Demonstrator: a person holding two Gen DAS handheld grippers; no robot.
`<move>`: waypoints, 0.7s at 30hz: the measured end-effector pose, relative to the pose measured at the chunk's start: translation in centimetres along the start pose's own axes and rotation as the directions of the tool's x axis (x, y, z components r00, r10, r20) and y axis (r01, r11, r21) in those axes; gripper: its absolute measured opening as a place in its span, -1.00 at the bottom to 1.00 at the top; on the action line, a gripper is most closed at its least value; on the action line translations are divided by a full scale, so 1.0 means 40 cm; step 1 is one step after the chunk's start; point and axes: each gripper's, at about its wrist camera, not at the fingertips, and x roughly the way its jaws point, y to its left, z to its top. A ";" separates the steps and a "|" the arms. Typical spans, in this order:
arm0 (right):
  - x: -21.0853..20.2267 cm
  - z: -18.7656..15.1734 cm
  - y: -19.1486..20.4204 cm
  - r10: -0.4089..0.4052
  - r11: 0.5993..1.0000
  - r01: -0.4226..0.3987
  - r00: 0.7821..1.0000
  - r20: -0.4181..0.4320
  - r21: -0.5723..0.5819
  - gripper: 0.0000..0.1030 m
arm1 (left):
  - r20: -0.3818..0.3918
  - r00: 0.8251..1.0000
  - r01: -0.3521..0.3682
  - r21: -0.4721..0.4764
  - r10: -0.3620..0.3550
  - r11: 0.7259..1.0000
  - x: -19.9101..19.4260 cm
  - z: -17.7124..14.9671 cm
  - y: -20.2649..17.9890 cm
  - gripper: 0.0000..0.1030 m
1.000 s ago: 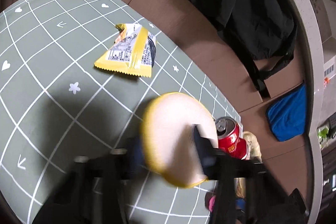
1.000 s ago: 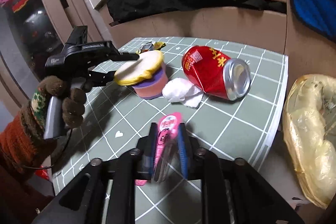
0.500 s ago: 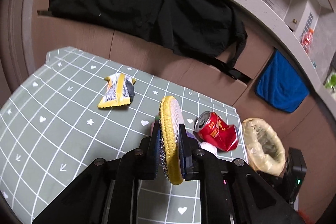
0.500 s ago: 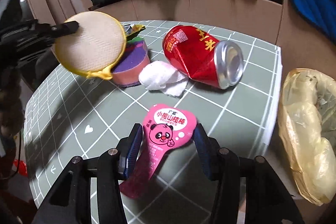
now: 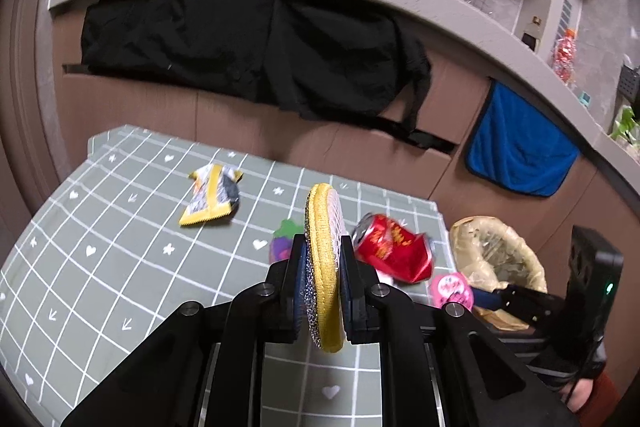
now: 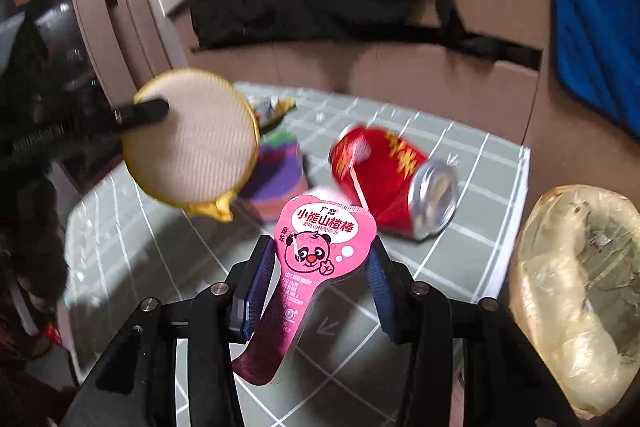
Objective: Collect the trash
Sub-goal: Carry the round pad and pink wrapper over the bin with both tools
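Over the desk (image 5: 100, 267): two tools are seen, with trash spread on the green grid cover.
Left tool (image 5: 322, 281): clamped tight on a round yellow-rimmed scrubber (image 5: 324, 267), which is held on edge, clear of the desk.
Right tool (image 6: 320, 279): jaws closing, and a pink panda wrapper (image 6: 320, 247) is seen between them; firm pad contact cannot be told.
Red can (image 6: 392, 179): dented, lying on its side on the desk, just behind the pink wrapper.
Purple cup (image 6: 276, 175): seen on the desk beside the can, partly hidden by the scrubber.
Yellow snack wrapper (image 5: 212, 199): flat on the desk, well apart from the can.
Bin bag (image 6: 576, 291): an open yellowish liner is seen off the desk's right edge, near the right tool.
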 end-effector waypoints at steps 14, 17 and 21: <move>-0.250 0.095 -0.097 -0.072 0.997 0.078 0.966 0.249 -0.014 -0.17 | 0.157 0.985 0.040 0.177 -0.068 0.983 -0.081 0.108 -0.258 -0.71; -0.307 0.100 -0.138 -0.126 0.991 0.133 0.951 0.282 -0.006 -0.16 | 0.198 0.974 0.068 0.222 -0.113 0.973 -0.092 0.122 -0.337 -0.71; -0.390 0.096 -0.193 -0.196 0.980 0.198 0.927 0.318 0.027 -0.16 | 0.225 0.959 0.113 0.258 -0.173 0.960 -0.085 0.130 -0.423 -0.71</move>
